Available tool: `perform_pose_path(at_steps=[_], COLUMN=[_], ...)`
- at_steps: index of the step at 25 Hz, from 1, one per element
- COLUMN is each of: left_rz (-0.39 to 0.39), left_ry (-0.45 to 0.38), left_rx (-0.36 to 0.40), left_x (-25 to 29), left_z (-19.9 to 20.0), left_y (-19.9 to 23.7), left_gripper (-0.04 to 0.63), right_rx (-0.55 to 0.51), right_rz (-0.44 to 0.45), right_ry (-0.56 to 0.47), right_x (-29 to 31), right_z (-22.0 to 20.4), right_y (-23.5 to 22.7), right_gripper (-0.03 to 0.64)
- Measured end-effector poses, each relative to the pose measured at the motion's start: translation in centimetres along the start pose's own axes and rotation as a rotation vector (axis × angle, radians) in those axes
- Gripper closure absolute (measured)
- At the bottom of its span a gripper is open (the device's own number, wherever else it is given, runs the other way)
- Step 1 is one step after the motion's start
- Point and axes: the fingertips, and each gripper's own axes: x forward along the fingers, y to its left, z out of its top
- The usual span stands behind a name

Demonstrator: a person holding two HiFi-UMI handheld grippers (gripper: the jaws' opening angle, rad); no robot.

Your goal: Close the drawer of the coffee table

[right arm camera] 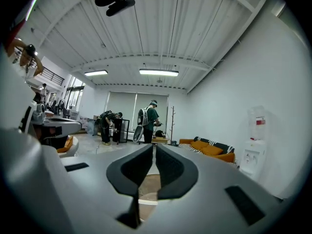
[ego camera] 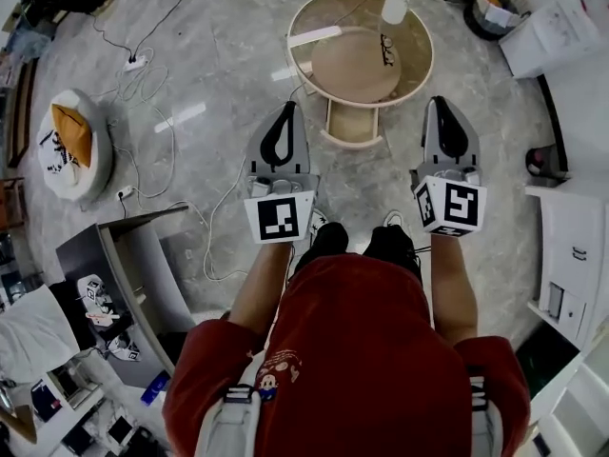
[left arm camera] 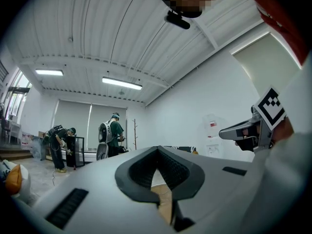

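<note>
In the head view a round wooden coffee table (ego camera: 415, 74) stands ahead of the person. Its drawer (ego camera: 353, 128) is pulled out toward the person's feet and looks empty. My left gripper (ego camera: 285, 110) is held level to the left of the drawer, short of it, jaws shut and empty. My right gripper (ego camera: 441, 105) is level to the drawer's right, also shut with nothing in it. The left gripper (left arm camera: 157, 149) view shows its pads meeting, with a strip of the wooden table (left arm camera: 164, 204) below them. The right gripper (right arm camera: 154, 146) shows only a thin slit between its pads.
A white vase (ego camera: 394, 6) stands on the tabletop. Cables (ego camera: 143, 84) trail over the floor at left near a white pouf with an orange cushion (ego camera: 74, 146). A grey cabinet (ego camera: 133, 265) is at lower left, white cabinets (ego camera: 571, 246) at right. People (right arm camera: 148, 123) work far off.
</note>
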Motion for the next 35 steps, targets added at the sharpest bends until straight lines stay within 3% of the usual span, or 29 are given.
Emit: perform_pose_path(at_steps=[3, 6, 11, 15, 19, 24, 30, 35], left_rz=[-0.002, 0.021, 0.018, -0.016, -0.032, -0.080, -0.130, -0.165], left_ry=[0.061, 0.020, -0.019, 0.026, 0.099, 0.143, 0.101, 0.027], left_rx=[0.021, -0.009, 0.039, 0.010, -0.086, -0.061, -0.037, 0.005], left_x=[0.8, 1.6, 2.6, 3.1, 2.2, 1.1, 1.0, 2.6], left_z=[-3.1, -6.0, -12.7, -22.1, -33.6, -47.3, -61.0, -70.1], left_y=[1.0, 1.2, -0.8, -3.1, -5.1, -8.0, -9.5, -10.4], left_gripper=[0.582, 0.582, 0.581, 0.581, 0.581, 0.582, 0.582, 0.581], right_rx=[0.005, -0.005, 0.023, 0.058, 0.129, 0.150, 0.134, 0.122], right_rz=[0.027, 0.070, 0.116, 0.119, 0.112, 0.040, -0.036, -0.085], right_ry=[0.031, 0.070, 0.097, 0.127, 0.170, 0.215, 0.230, 0.182], right_x=[1.8, 3.7, 5.7, 6.6, 6.2, 5.5, 5.4, 6.0], right_z=[-2.7, -6.6, -15.0, -24.7, -35.7, -49.7, -65.2, -74.6], right_y=[1.7, 3.2, 4.7, 5.9, 7.6, 9.3, 10.3, 11.2], right_gripper=[0.584, 0.584, 0.584, 0.584, 0.584, 0.584, 0.584, 0.584])
